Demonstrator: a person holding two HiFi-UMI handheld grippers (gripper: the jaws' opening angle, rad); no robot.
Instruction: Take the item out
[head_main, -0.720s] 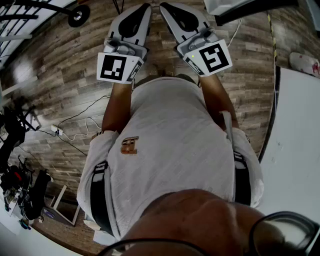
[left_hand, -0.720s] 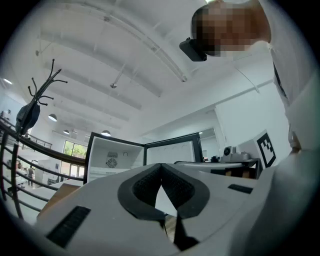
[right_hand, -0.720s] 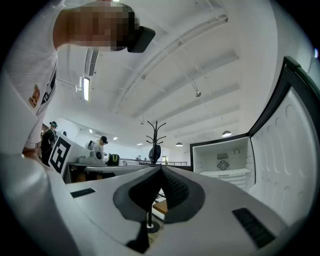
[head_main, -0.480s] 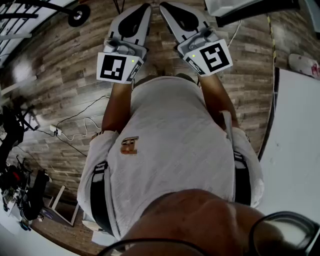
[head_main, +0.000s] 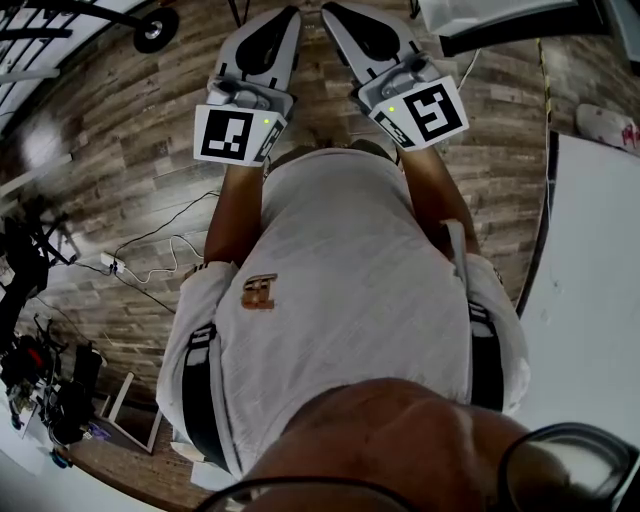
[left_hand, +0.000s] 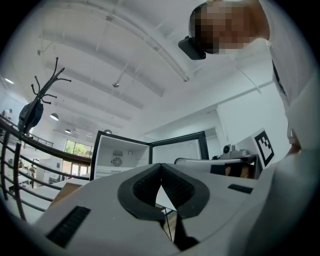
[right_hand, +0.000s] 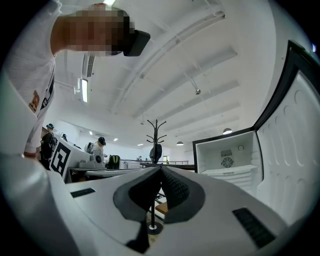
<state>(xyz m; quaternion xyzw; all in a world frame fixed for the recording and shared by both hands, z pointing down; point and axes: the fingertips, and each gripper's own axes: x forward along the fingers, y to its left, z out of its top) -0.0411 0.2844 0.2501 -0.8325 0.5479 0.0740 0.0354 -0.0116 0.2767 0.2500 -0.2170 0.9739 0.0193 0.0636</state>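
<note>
No item to take out shows in any view. Both grippers are held side by side in front of the person's chest, pointing away from the body. My left gripper is shut, its black pads meeting at the tip with nothing between them. My right gripper is shut as well, tip closed and empty. Ahead stands a white fridge with its door swung open; its inner shelves look bare. The same fridge and door fill the right of the right gripper view.
A black coat stand rises ahead, with its round foot on the wood floor. A white table lies at my right. Cables trail on the floor at left, beside dark equipment. People stand far off at left.
The right gripper has drifted slightly to the right and forward. The left gripper and the body hold still.
</note>
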